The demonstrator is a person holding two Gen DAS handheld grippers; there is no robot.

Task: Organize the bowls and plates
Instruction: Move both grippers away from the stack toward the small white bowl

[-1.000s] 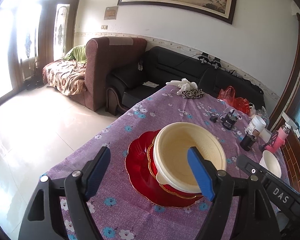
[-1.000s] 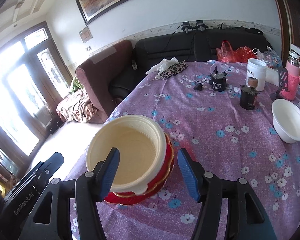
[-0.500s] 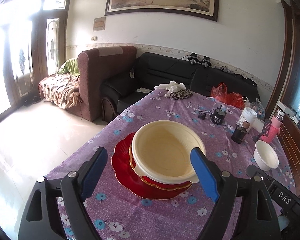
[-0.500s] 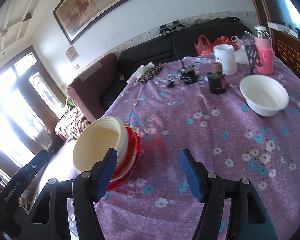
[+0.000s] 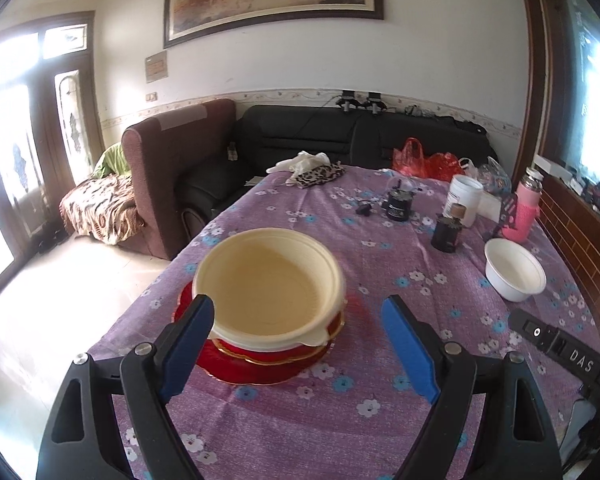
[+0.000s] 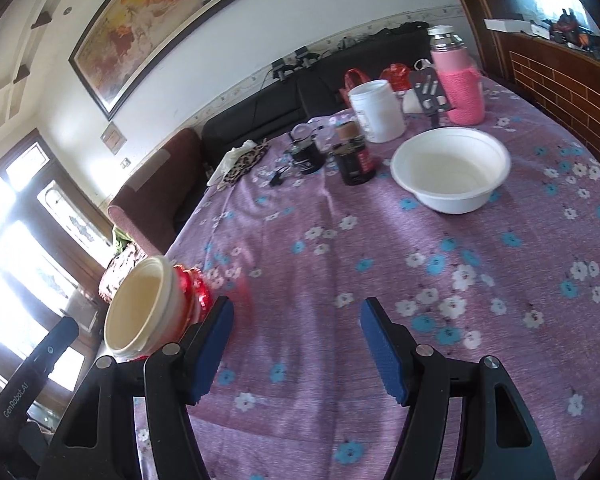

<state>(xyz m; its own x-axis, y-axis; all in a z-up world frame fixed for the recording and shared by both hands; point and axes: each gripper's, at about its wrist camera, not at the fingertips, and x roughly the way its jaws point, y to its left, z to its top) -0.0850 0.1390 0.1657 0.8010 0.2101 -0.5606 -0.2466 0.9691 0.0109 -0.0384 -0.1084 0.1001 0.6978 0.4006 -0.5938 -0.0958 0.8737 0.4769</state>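
A cream bowl [image 5: 268, 284] sits stacked on red bowls and a red plate [image 5: 252, 372] on the purple flowered tablecloth [image 5: 300, 432]. My left gripper [image 5: 300, 354] is open and empty, just in front of the stack. A white bowl [image 5: 514, 268] stands alone at the right. In the right wrist view the white bowl [image 6: 450, 168] is ahead to the right and the stack [image 6: 148, 312] is at the left. My right gripper [image 6: 296, 344] is open and empty above bare cloth.
Behind the white bowl stand a dark jar [image 6: 354, 156], a white canister [image 6: 376, 110], a pink flask [image 6: 458, 80] and a small black device [image 6: 306, 152]. A leopard-print cloth [image 5: 318, 174] lies at the far edge. Sofas stand beyond the table.
Both grippers have drawn back from the stack, still open. The right gripper has swung right, so the white bowl is now nearer and the stack has slid to its left.
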